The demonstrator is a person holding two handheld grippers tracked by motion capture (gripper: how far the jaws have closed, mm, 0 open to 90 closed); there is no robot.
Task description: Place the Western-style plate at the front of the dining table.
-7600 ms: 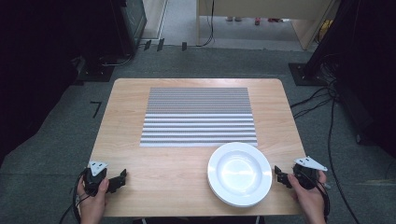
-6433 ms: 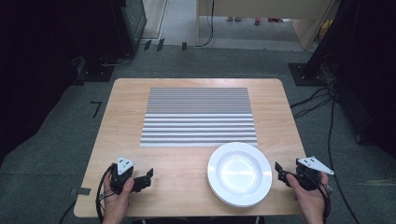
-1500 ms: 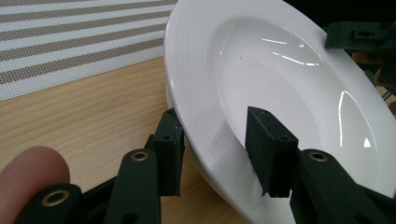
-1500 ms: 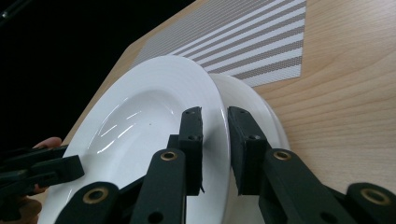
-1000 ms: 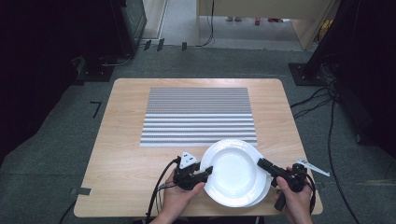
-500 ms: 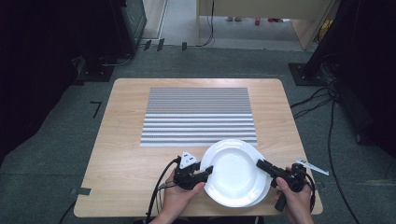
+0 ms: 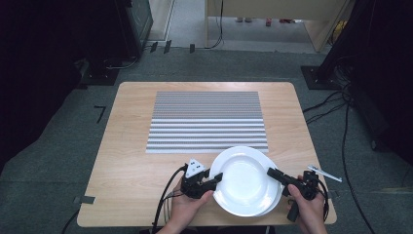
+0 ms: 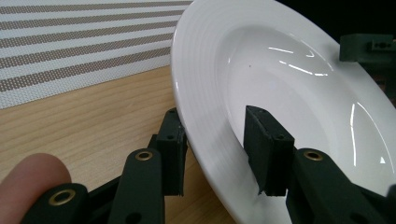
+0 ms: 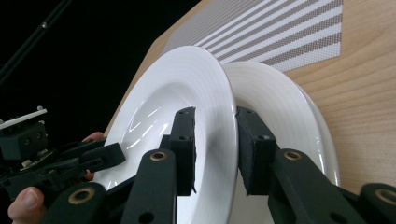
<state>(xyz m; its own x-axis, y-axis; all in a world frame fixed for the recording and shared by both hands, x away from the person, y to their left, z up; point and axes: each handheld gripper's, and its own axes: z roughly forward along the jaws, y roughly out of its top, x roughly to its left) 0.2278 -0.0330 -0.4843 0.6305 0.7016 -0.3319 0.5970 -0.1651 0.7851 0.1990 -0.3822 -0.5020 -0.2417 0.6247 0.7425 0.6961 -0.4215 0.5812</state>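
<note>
A white top plate (image 7: 242, 179) is held off a second white plate (image 7: 276, 195) that lies beneath it on the near right part of the wooden table (image 7: 126, 161); the top plate is bare inside. The left gripper (image 7: 217, 178) comes in low from the plate's left and the right gripper (image 7: 271, 172) from its right, each with one jaw above and one below the rim, pinching the top plate; a hand (image 7: 186, 209) steadies the left one. The striped placemat (image 7: 207, 122) lies just beyond the plates, touching neither gripper.
</note>
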